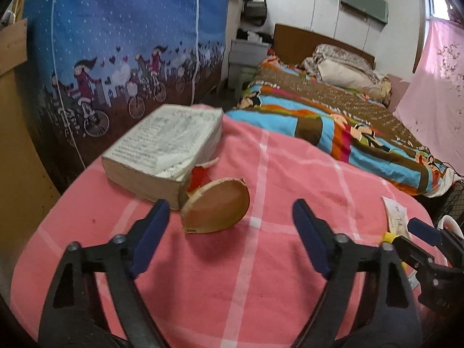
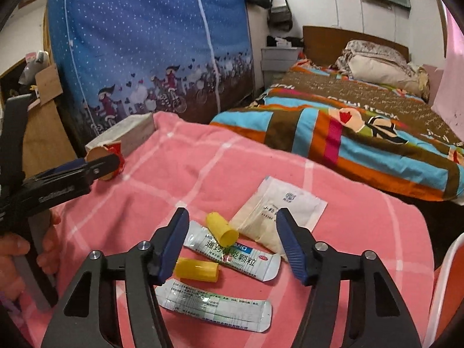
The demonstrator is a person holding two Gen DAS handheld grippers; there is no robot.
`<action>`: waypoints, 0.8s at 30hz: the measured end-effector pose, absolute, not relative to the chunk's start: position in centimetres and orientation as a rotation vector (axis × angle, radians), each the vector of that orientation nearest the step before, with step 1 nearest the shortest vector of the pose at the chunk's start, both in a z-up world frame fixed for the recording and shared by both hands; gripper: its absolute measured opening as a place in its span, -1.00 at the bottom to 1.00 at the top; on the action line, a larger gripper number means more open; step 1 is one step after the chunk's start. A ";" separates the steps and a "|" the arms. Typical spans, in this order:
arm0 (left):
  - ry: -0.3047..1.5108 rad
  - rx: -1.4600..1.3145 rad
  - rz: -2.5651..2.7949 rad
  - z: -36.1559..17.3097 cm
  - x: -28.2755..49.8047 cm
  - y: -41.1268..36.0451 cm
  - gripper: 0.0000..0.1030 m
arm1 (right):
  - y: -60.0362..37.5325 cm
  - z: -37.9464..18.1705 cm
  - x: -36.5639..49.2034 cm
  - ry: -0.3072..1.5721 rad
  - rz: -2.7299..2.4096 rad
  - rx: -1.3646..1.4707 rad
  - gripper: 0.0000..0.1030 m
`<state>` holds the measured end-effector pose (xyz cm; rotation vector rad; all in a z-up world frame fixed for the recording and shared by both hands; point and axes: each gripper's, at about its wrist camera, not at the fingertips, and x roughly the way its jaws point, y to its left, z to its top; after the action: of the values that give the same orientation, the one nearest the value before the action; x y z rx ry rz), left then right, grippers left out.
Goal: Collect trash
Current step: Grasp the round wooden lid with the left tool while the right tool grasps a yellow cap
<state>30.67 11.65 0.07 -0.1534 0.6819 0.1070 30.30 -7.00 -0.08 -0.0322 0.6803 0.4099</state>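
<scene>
Both grippers had their blue-padded fingers (image 1: 153,232) spread apart and held nothing. They hovered over a pink checked cloth (image 1: 261,261) covering a table, with a bed (image 1: 333,116) under a striped blanket behind it and a blue printed wardrobe (image 1: 130,43) to the left. Ahead of the left gripper (image 1: 230,214), just beyond its fingertips, a crushed paper cup (image 1: 216,210) lay on its side against a thick worn book (image 1: 165,148). Between the right gripper's (image 2: 229,226) fingers lay two yellow caps (image 2: 221,229), two medicine sachets (image 2: 232,256) and a white packet (image 2: 278,211).
</scene>
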 end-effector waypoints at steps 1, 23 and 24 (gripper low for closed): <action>0.688 -0.154 0.107 0.0 30.8 11.6 0.55 | -6.9 -0.2 30.4 0.688 0.415 -0.033 0.11; 0.588 -0.162 0.020 1.1 27.9 10.7 -0.16 | -7.0 0.0 29.5 0.666 0.504 -0.015 -0.73; 0.567 -0.153 0.006 1.4 27.4 10.3 -0.16 | -7.2 0.2 29.3 0.653 0.505 -0.009 -0.73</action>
<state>27.35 10.29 1.38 -0.1531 0.5674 0.0062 29.30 -7.19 0.17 -0.0091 0.6525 0.5046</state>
